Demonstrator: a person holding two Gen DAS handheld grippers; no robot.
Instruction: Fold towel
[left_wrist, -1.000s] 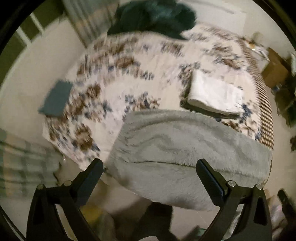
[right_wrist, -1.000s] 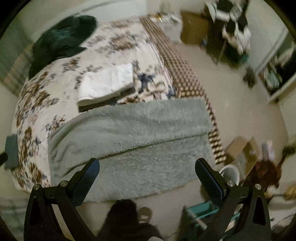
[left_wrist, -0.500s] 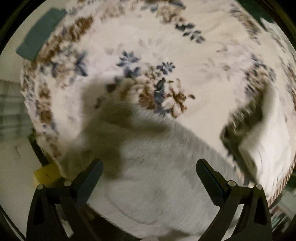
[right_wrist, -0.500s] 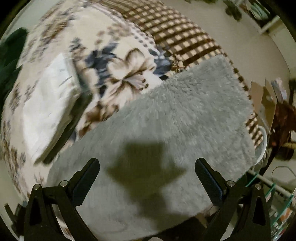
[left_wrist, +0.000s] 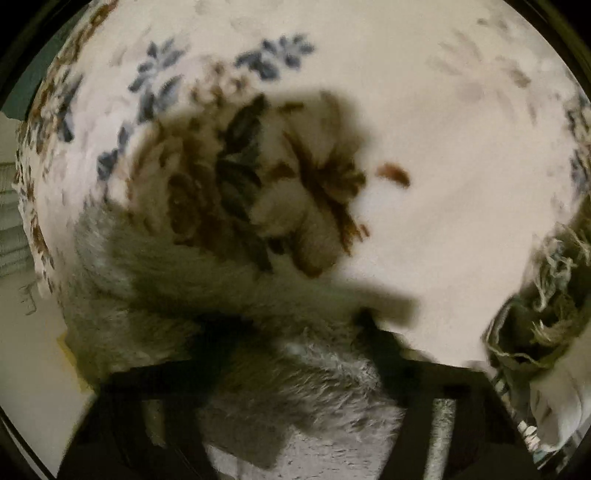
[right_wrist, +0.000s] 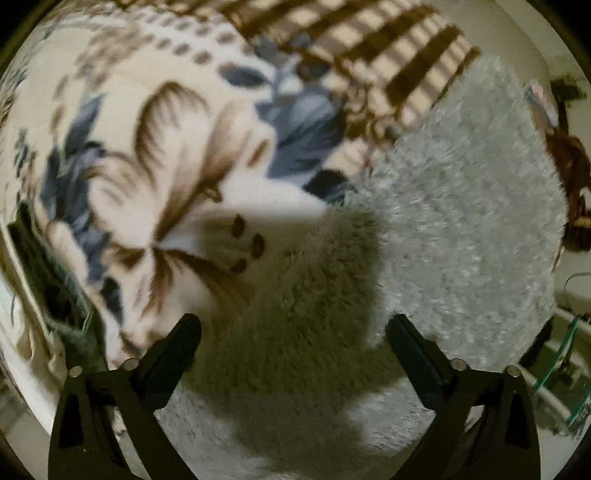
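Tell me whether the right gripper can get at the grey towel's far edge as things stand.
Probably yes: the right gripper is open just above the grey towel, and nothing lies between its fingers and that edge.

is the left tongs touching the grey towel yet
Touching. In the left wrist view the left tongs have closed in, and the grey towel bunches up between their dark, blurred fingers with no gap. The right tongs are open above the towel.

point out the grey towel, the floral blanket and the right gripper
grey towel (right_wrist: 461, 221): right wrist view, its fluffy lit top.
floral blanket (right_wrist: 155, 166): right wrist view, the big brown flower.
right gripper (right_wrist: 293, 332): right wrist view, midway between its parted fingertips.
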